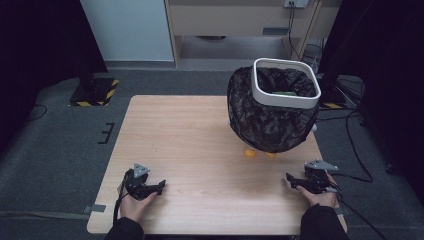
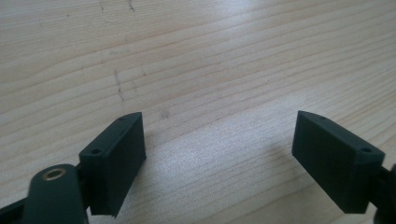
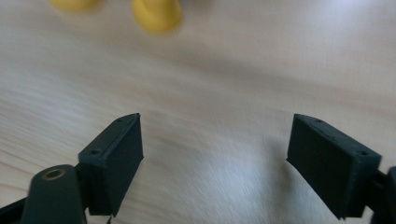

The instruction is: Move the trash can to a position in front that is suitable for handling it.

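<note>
The landmark here is the bin (image 1: 286, 90), a white-rimmed container lined with a black bag (image 1: 265, 125) that bulges out around it; it stands on the far right part of the wooden surface (image 1: 200, 150). Tucked against the near edge of the bag's base lie two small orange-yellow pieces (image 1: 250, 153), side by side and touching the surface; in the right gripper view they appear blurred at the top of the frame (image 3: 156, 16), well apart from the jaws. The right hand-held gripper (image 1: 296, 182) sits nearer the person than the bin, slightly to its right, low over the surface near the front edge, with its jaws spread apart and bare wood between them (image 3: 215, 158). The left hand-held gripper (image 1: 155, 188) is far to the left of the bin, also close to the front edge, and its jaws likewise stand wide apart over bare wood grain (image 2: 219, 158). Each hand-held gripper is gripped from behind by one of the person's hands, sleeves entering from below.
</note>
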Demonstrator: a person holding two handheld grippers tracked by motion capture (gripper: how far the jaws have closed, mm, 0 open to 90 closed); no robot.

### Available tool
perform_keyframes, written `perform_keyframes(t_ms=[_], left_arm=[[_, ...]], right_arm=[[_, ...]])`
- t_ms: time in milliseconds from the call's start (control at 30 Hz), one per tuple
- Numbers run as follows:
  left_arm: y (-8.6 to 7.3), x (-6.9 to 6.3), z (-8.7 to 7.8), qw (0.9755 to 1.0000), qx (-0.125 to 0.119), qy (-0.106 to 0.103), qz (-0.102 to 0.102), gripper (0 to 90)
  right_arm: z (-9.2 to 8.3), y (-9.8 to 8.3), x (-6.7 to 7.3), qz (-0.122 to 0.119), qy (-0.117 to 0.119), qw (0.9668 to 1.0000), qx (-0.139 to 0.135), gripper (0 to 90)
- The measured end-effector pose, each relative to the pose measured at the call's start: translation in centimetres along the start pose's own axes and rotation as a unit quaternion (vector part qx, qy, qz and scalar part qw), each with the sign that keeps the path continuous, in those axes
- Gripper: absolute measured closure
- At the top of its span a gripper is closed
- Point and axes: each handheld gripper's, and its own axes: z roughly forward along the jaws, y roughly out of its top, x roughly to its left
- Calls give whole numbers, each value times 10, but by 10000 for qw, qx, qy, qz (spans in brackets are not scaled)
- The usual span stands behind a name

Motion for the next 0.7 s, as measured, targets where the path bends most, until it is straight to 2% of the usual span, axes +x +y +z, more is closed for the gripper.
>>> perform_keyframes(t_ms=[33, 133, 167, 200, 267, 300, 333, 533, 633, 667, 700], left_arm=[[1, 0, -3, 10000, -45, 49, -39, 175], [4, 0, -8, 9995, -286, 86, -57, 191], [5, 0, -10, 9993, -368, 101, -53, 193], [5, 0, -10, 9993, -368, 101, -53, 199], [9, -2, -16, 9980, -631, 68, -51, 204], [9, -2, -16, 9980, -631, 68, -51, 206], [12, -3, -20, 9972, -742, 40, -49, 208], [22, -4, -31, 9932, -1159, -7, -114, 209], [26, -6, -35, 9912, -1316, -41, -116, 208], [28, -7, -36, 9908, -1346, -59, -107, 209], [30, -9, -36, 9900, -1406, -74, -110, 210]], right_arm=[[-3, 2, 0, -6, 45, 9998, -176, 196], [-10, 6, 2, -14, 38, 9992, -407, 199], [-12, 7, 2, 55, 78, 9987, -509, 200], [-12, 7, 2, 55, 78, 9987, -509, 200], [-19, 10, 2, 121, 103, 9971, -741, 200], [-21, 11, 3, 133, 99, 9963, -845, 201], [-23, 13, 3, 125, 86, 9956, -923, 203], [-33, 17, 5, 204, 47, 9918, -1257, 207], [-36, 17, 4, 189, 18, 9916, -1279, 214], [-37, 18, 5, 258, 31, 9908, -1325, 216], [-38, 18, 3, 187, 7, 9908, -1344, 219]])
